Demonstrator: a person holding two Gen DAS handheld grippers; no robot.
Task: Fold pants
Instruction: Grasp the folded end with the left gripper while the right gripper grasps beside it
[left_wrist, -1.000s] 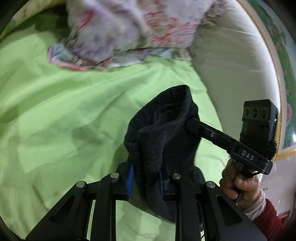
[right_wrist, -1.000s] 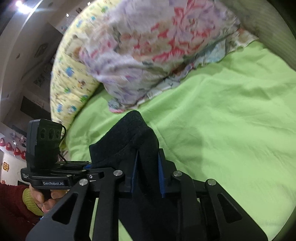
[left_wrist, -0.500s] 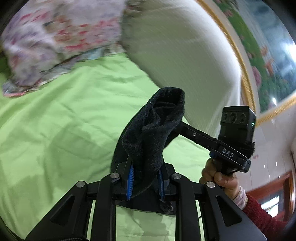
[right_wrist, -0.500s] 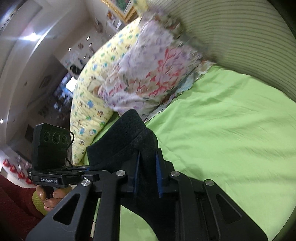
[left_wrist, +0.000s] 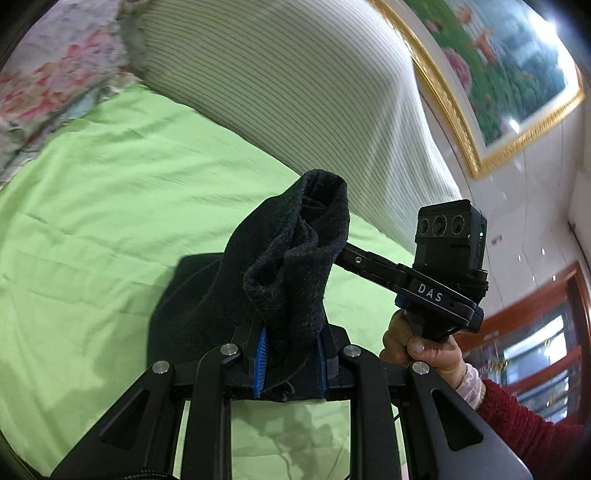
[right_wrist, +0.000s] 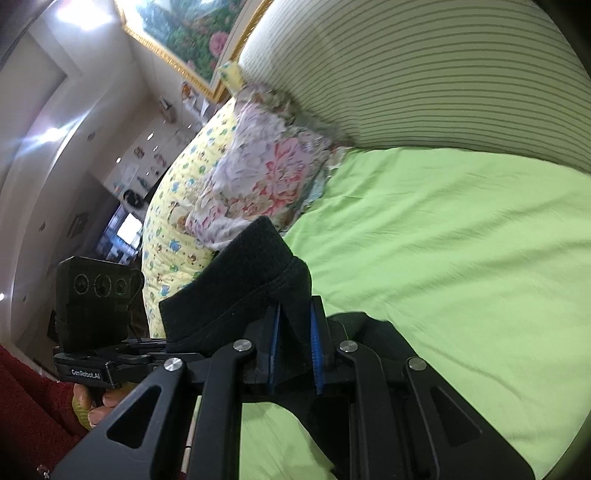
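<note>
Two grippers, left gripper (left_wrist: 290, 360) and right gripper (right_wrist: 295, 343), each pinch one pair of black pants (left_wrist: 295, 266) above the green bed (left_wrist: 110, 206); three pillows sit at the frame's top.

Black fuzzy knit pants (left_wrist: 284, 266) over a plain lime-green bedsheet (left_wrist: 110, 206); a white pillow with thin green stripes (left_wrist: 295, 92); a pink-and-lilac floral cushion (right_wrist: 266, 177); a yellow cartoon-print pillow (right_wrist: 177, 206)

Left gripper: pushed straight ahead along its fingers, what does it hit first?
Beyond the black pants clamped in the left gripper, probably the green sheet, possibly the striped pillow behind; depth is unclear.
</note>
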